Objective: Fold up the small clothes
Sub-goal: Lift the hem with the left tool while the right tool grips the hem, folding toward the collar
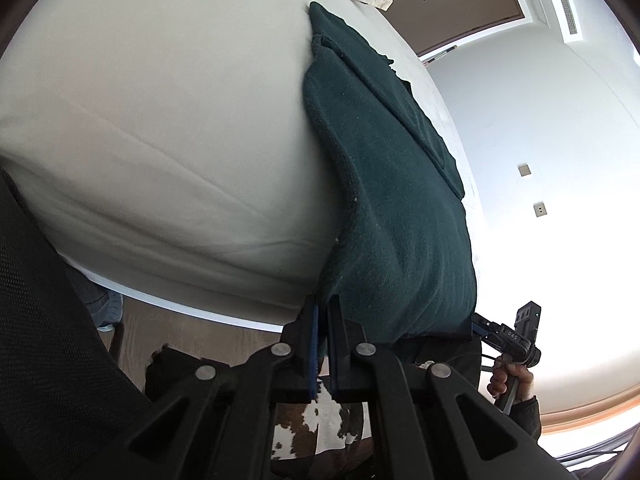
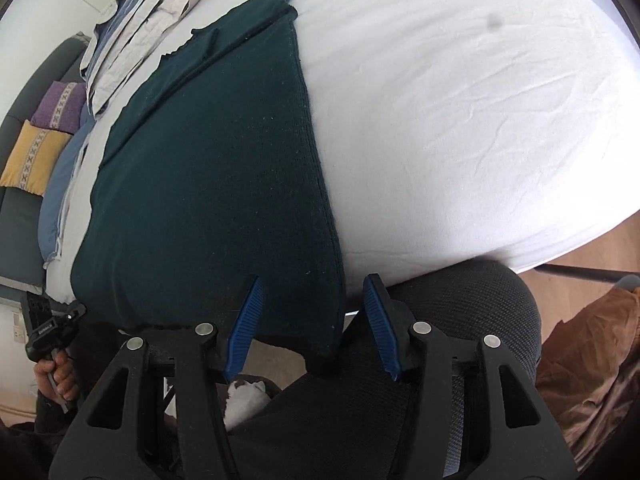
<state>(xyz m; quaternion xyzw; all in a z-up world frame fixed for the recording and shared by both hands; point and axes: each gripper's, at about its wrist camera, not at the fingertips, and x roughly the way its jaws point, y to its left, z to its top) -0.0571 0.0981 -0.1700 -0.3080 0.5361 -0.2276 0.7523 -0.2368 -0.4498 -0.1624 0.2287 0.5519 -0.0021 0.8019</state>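
A dark green knit garment lies on the white bed sheet, its near end hanging over the bed's edge. It also shows in the right wrist view, partly folded with a layer on top at the far end. My left gripper is shut on the garment's near left corner. My right gripper is open, its blue pads on either side of the garment's near right corner, which hangs between them. The other gripper shows at each view's edge: the right gripper in the left wrist view, the left gripper in the right wrist view.
A black mesh chair back stands against the bed's near edge. Folded pale bedding and blue cloth lie at the far end of the bed. Purple and yellow cushions sit on a sofa beyond. A wooden floor and a brown door are in view.
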